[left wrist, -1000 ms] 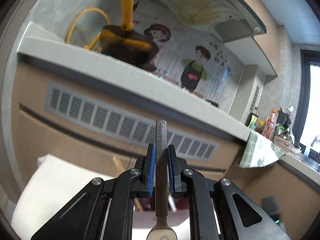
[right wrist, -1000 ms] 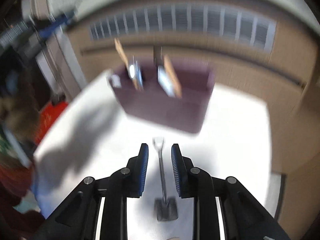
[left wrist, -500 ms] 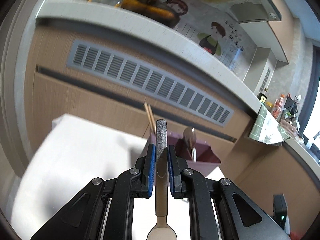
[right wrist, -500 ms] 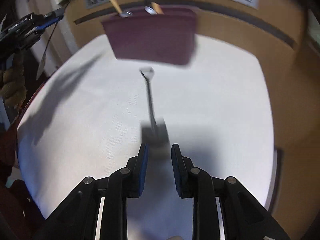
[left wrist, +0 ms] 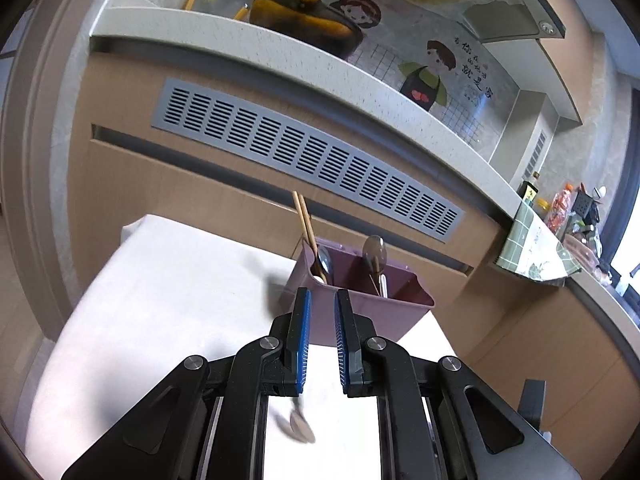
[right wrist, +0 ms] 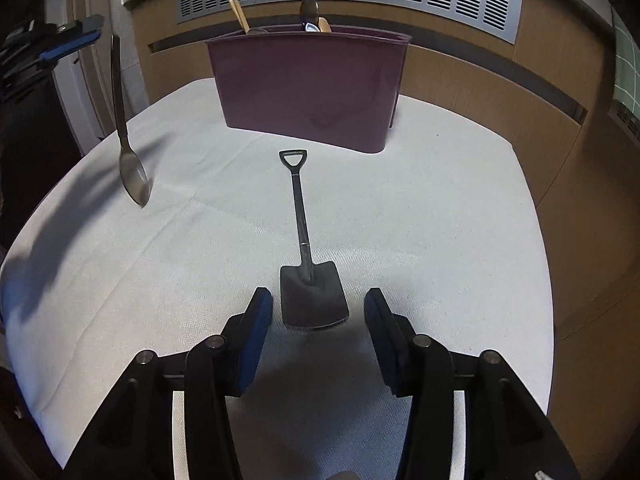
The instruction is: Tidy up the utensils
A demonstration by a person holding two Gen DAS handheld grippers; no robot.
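Right wrist: shovel-shaped spoon (right wrist: pixel 310 276) before opening gripper (right wrist: pixel 318 310).

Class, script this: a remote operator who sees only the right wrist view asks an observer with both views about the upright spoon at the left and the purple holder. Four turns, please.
Operator: Is the left gripper gripping that spoon?
Observer: No. In the left wrist view nothing is between its pads, and the spoon is a blur below them.
Operator: Is there free room inside the purple holder?
Observer: Yes. Seen from above in the left wrist view, it holds chopsticks and other spoons at its left end and middle. Its right end shows no utensils.
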